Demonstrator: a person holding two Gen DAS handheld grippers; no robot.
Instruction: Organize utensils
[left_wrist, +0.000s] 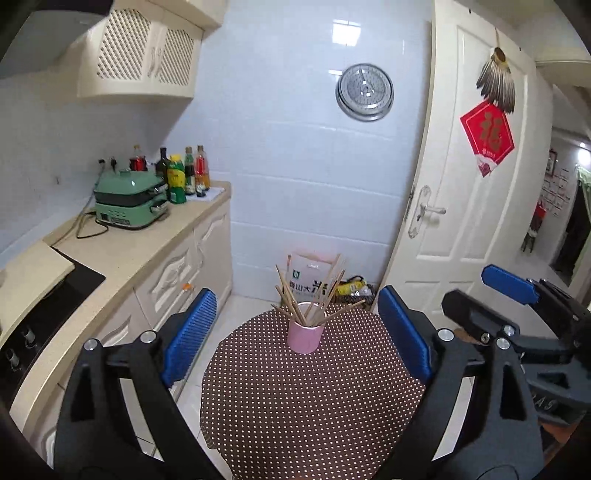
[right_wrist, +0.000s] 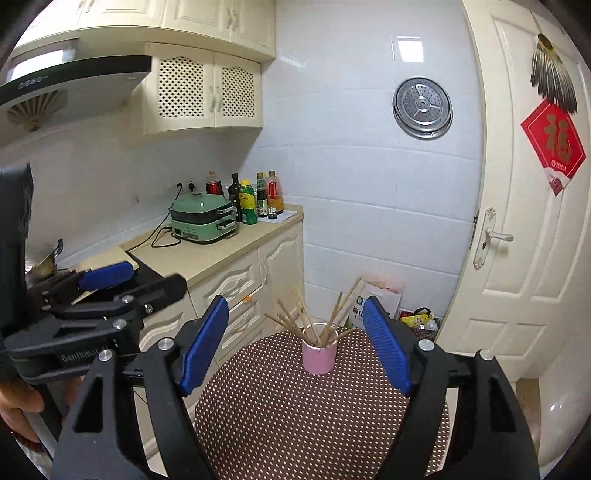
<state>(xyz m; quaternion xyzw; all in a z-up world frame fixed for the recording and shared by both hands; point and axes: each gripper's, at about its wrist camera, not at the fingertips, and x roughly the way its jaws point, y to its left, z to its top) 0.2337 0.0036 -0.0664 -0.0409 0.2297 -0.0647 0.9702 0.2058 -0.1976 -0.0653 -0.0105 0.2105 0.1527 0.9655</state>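
Kitchen table — left gripper, right gripper gape wide, empty.

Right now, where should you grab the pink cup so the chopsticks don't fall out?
Grip the pink cup low on its bare round wall, coming in level from the near side. The chopsticks fan out above the rim, so a reach from above would likely knock them. It stands upright on the dotted table, its sides free.
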